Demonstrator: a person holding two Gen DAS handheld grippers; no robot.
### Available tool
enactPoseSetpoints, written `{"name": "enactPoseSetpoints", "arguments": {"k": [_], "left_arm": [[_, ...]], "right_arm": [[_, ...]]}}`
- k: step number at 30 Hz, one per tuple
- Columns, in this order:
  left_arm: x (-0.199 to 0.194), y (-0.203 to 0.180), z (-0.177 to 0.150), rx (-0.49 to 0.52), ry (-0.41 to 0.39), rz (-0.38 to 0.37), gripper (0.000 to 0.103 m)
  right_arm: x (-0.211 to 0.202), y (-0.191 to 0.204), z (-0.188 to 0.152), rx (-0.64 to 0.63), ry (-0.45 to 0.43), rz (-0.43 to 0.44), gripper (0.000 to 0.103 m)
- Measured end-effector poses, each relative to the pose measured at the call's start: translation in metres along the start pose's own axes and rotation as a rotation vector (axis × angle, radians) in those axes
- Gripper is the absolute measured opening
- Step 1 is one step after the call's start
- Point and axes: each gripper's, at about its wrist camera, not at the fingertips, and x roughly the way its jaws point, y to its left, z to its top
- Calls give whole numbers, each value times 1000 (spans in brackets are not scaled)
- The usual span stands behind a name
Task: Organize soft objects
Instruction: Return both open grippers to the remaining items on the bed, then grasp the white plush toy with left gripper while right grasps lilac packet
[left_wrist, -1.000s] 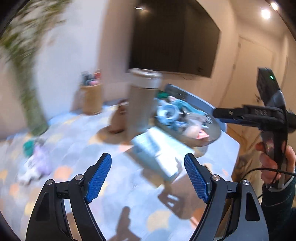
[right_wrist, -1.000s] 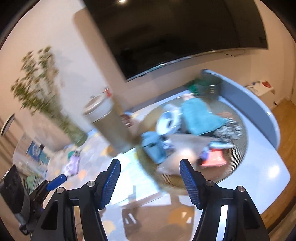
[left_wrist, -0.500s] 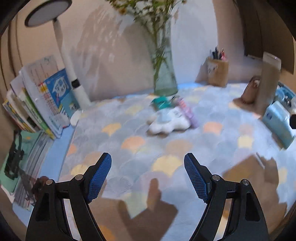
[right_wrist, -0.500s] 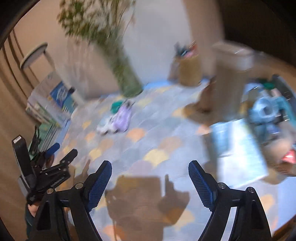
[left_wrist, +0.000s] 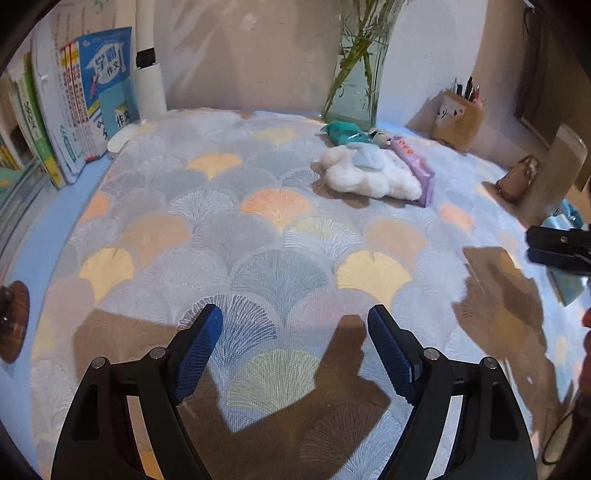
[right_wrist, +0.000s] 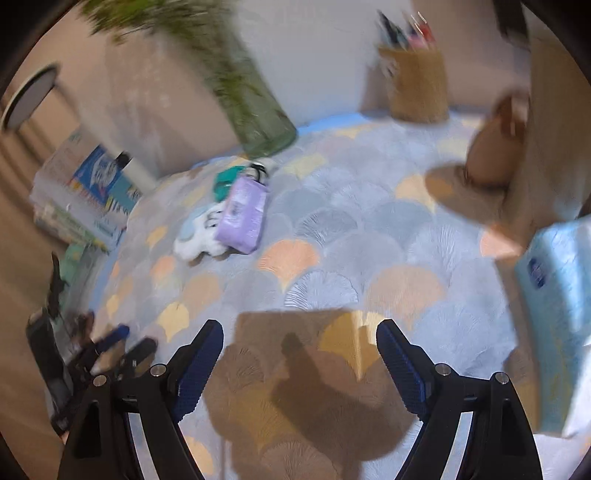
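Note:
A white plush toy (left_wrist: 369, 173) lies on the patterned mat (left_wrist: 258, 236), with a purple tissue pack (left_wrist: 415, 168) against its right side and a teal packet (left_wrist: 345, 133) behind it. The blurred right wrist view shows the same plush toy (right_wrist: 197, 236), purple pack (right_wrist: 243, 214) and teal packet (right_wrist: 225, 181). My left gripper (left_wrist: 295, 350) hangs open and empty over the near part of the mat, well short of the pile. Also open and empty, my right gripper (right_wrist: 299, 365) hovers over the mat. A pale blue tissue pack (right_wrist: 557, 314) lies at the right.
A glass vase with green stems (left_wrist: 356, 85) stands behind the pile. A pen holder (left_wrist: 458, 118) and a brown figurine (left_wrist: 517, 177) sit at the back right. Upright books (left_wrist: 81, 96) and a white lamp post (left_wrist: 149, 74) line the left. The other gripper (left_wrist: 561, 247) shows at the right edge.
Both views have swung left from the basket and tall cup to the mat with the plush pile, and lower toward it. The right gripper's jaws have widened; the left stays equally wide.

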Motion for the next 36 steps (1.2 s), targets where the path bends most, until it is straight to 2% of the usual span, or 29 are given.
{"name": "enactPoseSetpoints", "arguments": {"k": [1, 4, 6, 9, 12, 15, 18, 21, 22, 24, 29, 31, 32, 34, 35, 36], "left_arm": [[1, 1, 1, -6, 12, -7, 80], [-7, 2, 17, -24, 29, -66, 80], [-19, -5, 34, 2, -11, -84, 80], [-24, -21, 62, 81, -90, -43, 80], [0, -27, 89, 84, -119, -57, 80], [36, -24, 105, 0, -108, -143, 80], [60, -22, 100, -23, -111, -178, 80], [73, -22, 97, -19, -44, -209, 78], [69, -19, 97, -30, -75, -238, 78], [68, -16, 98, -46, -90, -242, 79], [70, -19, 98, -43, -64, -253, 79], [68, -20, 97, -37, -70, -252, 79], [69, -19, 97, -36, -69, -255, 79], [69, -17, 97, -37, -66, -268, 79], [69, -17, 97, -37, -61, -276, 79], [69, -17, 97, -36, -58, -282, 79]], "right_arm": [[5, -6, 3, 39, 22, 46, 84], [10, -5, 14, 58, 54, 92, 84], [12, 2, 25, 31, 66, 93, 84], [22, 16, 47, -4, 83, 115, 84], [41, 24, 64, -19, 84, 136, 84], [63, 25, 76, -25, 68, 165, 84], [81, 21, 83, -5, 63, 218, 84], [96, 17, 86, 18, 59, 282, 84], [99, 18, 87, 16, 48, 294, 84], [102, 19, 89, 14, 20, 303, 84], [106, 23, 90, 25, -22, 303, 84], [105, 30, 89, -17, -34, 256, 81], [105, 33, 88, -37, -38, 228, 75], [105, 37, 86, -61, -37, 189, 58], [106, 37, 85, -63, -31, 201, 44], [105, 35, 84, -58, -22, 228, 41]]}}
